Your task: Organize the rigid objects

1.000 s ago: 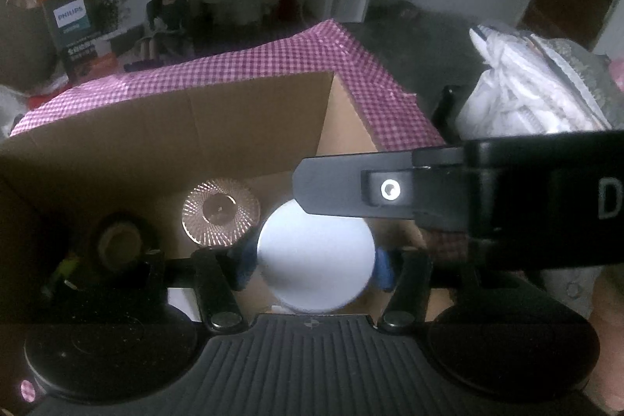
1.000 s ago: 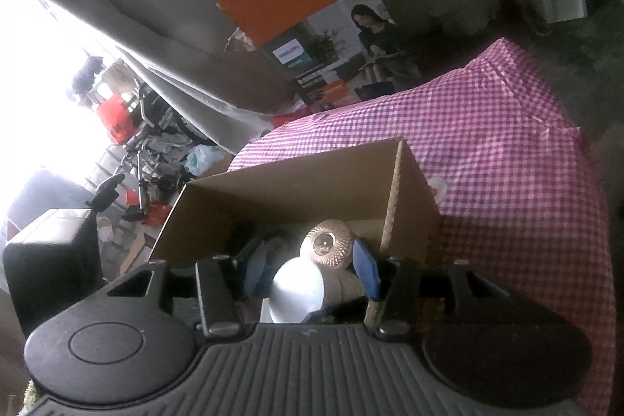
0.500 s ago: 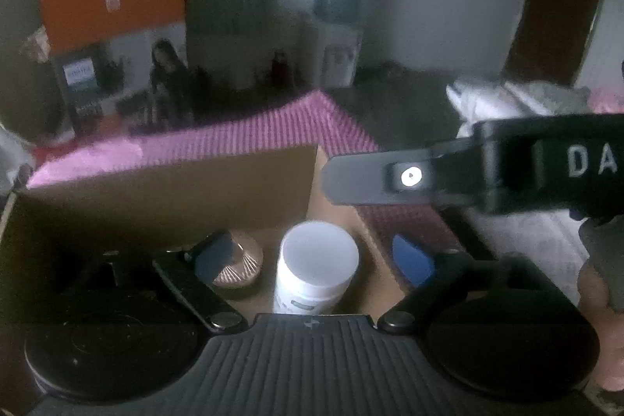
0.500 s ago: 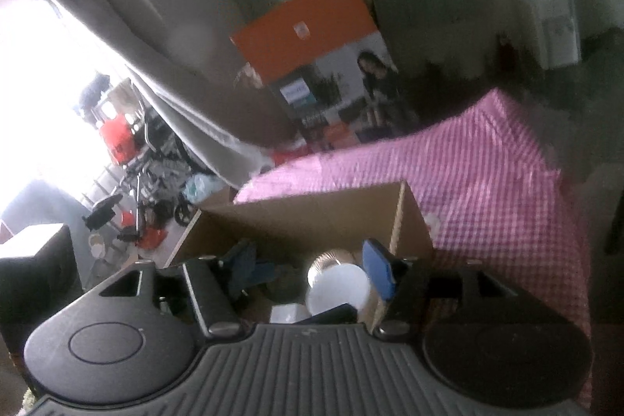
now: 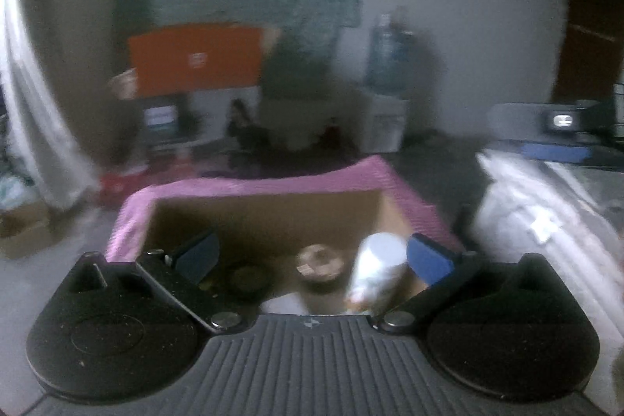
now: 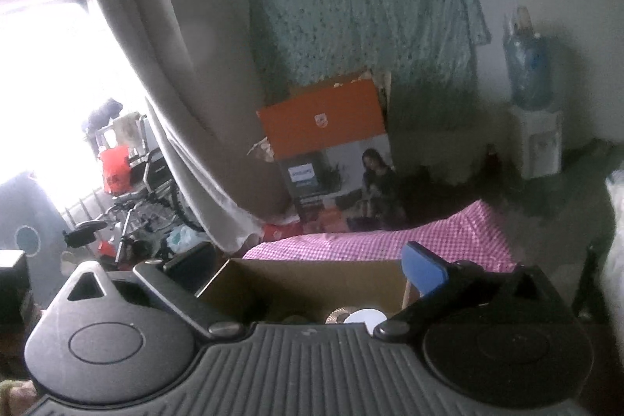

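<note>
White-capped bottle (image 5: 376, 269) stands upright inside the cardboard box (image 5: 269, 217).

Both wrist views — above cardboard box (image 5: 273, 217)

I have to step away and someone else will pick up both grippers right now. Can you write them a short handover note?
Left hand-held gripper: jaws opening, nothing between them.
Right hand-held gripper: jaws opening, nothing between them, above the near edge of the box.
Cardboard box sits on the pink checked cloth. Inside: white bottle upright at the right, ribbed copper-coloured lid beside it, dark round item to the left.
Done: those three are boxed.
Left: no other loose items in view; look around.
</note>
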